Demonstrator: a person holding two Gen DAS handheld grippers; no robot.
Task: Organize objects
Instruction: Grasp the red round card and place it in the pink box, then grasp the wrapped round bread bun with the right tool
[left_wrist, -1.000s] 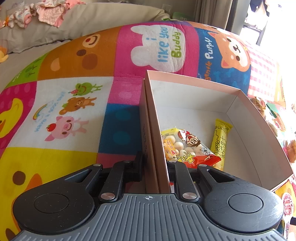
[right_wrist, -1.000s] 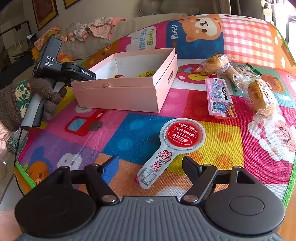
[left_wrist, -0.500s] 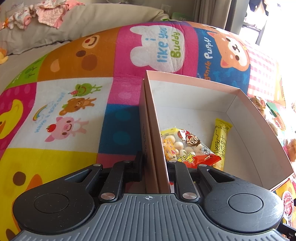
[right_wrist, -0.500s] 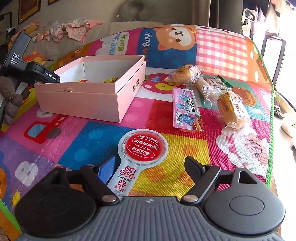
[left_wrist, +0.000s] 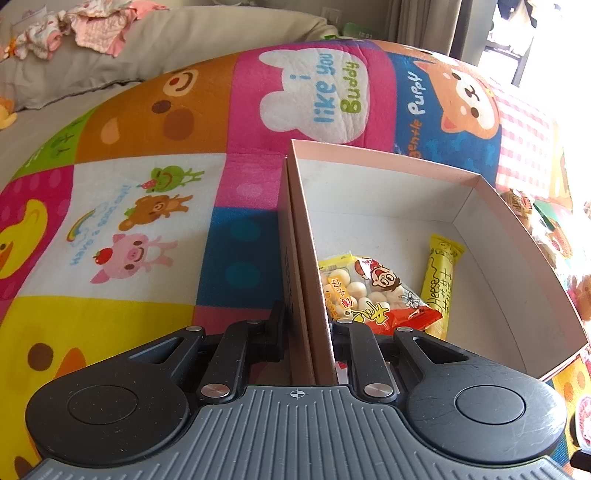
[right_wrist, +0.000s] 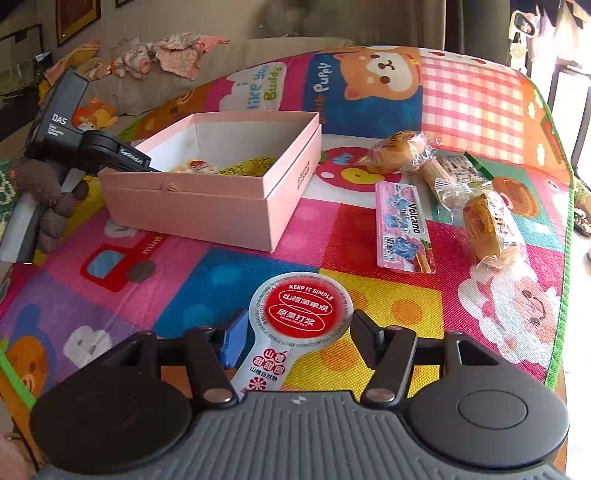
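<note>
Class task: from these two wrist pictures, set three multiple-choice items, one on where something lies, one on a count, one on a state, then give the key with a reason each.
1. Where does the round red-and-white lollipop-shaped snack packet lie?
A. Inside the box
B. On the colourful play mat, between the right claw's fingers
C. On the sofa

2. How many snack packets lie inside the open pink cardboard box?
A. None
B. Two
C. Five

3. What is the left claw doing?
A. Clamping the box's side wall
B. Hanging open above the mat
C. Holding a yellow packet

Key: 1 B, the packet lies on the mat between the closing fingers, which do not yet press it. 2 B, the left wrist view shows only the bag of white balls and the yellow cheese stick. 3 A, one finger sits each side of the wall.
</note>
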